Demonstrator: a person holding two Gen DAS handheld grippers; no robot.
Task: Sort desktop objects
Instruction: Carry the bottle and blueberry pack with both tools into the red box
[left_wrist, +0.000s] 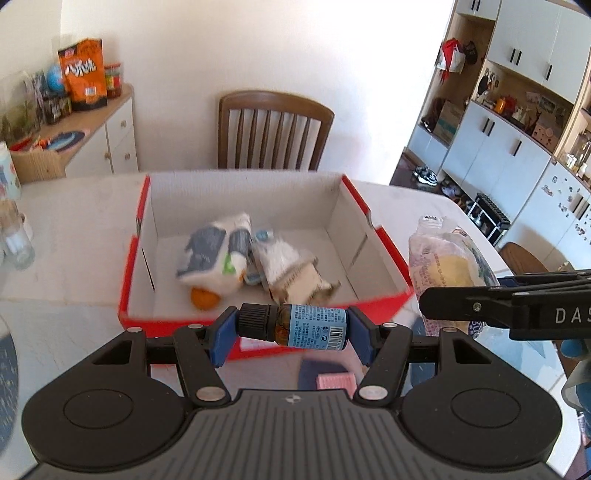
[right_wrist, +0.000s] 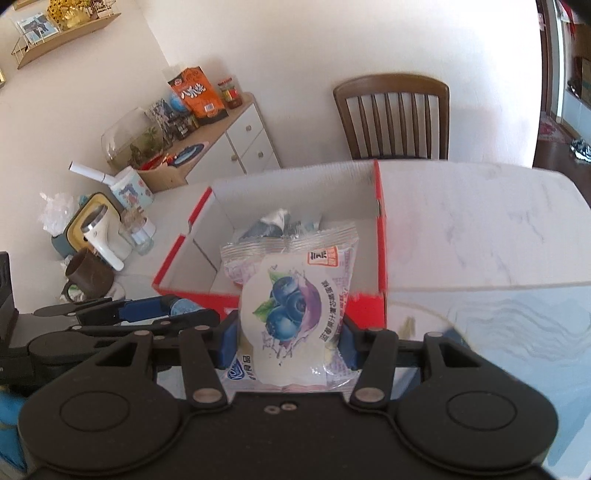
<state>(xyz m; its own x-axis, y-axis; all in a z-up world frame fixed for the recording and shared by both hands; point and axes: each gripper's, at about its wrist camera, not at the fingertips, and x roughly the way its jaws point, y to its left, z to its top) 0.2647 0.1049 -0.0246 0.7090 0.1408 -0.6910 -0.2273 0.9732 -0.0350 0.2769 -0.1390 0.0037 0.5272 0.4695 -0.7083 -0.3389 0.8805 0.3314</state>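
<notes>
Two grippers are both loaded, near the red box (left_wrist: 129, 266) on the pale counter (left_wrist: 74, 236). The left gripper (left_wrist: 291, 326) has its blue fingers (left_wrist: 223, 338) clamped end to end on a small brown bottle (left_wrist: 295, 325): the bottle lies crosswise between them, black cap against the left finger, base against the right, its blue label facing the camera. It hangs just at the box's near wall, above the counter. The right gripper (right_wrist: 290, 332) has its fingers (right_wrist: 229, 341) pressed on the two sides of a clear snack bag (right_wrist: 291, 314) printed with blueberries; the bag stands upright between them, its lower end reaching back toward the gripper body and its crimped top rising well past the fingertips, in front of the box's near right corner. In the left view the same bag (left_wrist: 447, 269) shows to the right of the box, with the right gripper (left_wrist: 436, 306) below it. Inside the box lie blurred packets (left_wrist: 218, 251) and an orange (left_wrist: 203, 299). A wooden chair (left_wrist: 273, 129) stands behind the counter.
</notes>
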